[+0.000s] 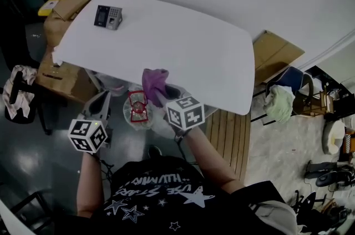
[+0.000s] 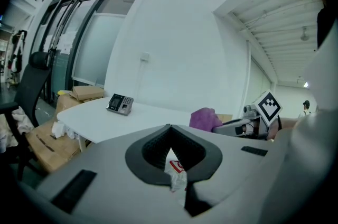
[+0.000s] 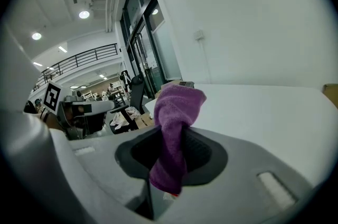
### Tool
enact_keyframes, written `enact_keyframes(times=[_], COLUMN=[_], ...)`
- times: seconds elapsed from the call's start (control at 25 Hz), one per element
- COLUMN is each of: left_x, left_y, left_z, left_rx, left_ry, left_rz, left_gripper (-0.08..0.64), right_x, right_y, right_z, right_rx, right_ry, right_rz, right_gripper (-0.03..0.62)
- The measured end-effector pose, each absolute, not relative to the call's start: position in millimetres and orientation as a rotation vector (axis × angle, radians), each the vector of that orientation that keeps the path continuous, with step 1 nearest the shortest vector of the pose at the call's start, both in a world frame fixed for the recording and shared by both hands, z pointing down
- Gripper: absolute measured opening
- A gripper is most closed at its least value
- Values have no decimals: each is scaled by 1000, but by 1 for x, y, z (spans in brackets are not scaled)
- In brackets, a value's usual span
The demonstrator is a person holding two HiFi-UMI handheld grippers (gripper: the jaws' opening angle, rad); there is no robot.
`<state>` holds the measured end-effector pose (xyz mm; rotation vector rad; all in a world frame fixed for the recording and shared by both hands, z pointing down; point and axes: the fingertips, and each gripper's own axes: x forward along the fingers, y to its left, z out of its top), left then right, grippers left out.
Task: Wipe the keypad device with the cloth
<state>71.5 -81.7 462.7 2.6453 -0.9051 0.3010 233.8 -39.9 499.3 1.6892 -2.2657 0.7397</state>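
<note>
The keypad device (image 1: 108, 16) sits at the far left corner of the white table (image 1: 188, 45), close to its edges and roughly at 11 o'clock from the two grippers. Nothing touches it yet. The right gripper (image 1: 159, 96) has its jaws clamped on a purple cloth (image 1: 154, 82); the cloth bunches up above the jaws and a short tail hangs below. The left gripper (image 1: 100, 105) has its jaws drawn together on nothing that I can make out. A white scrap with red print shows in the gap, and I cannot tell what it is.

Both grippers hover off the table's near edge, at its 6 o'clock side, so the step in hand looks like the carry toward the device; wiping has not begun. The next move calls for a long reach across the table toward 11 o'clock, cloth leading, then pressing it on the device's face.

The tabletop between is bare, so the path is open. The device's corner position is the risk: a push toward 10 or 11 o'clock could slide it off toward the cardboard boxes (image 1: 69, 4), so the left gripper may need to brace it.
</note>
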Motion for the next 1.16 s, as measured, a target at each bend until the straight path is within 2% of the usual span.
enact_keyframes(times=[1.16], left_x=[-16], left_y=[89], left_z=[446], left_rx=[2668], left_ry=[-794], left_rz=[249], left_gripper=[8], right_x=[134], right_y=[115], right_z=[464], right_rx=[1734], right_ry=[-2235], right_rz=[682], right_gripper=[97])
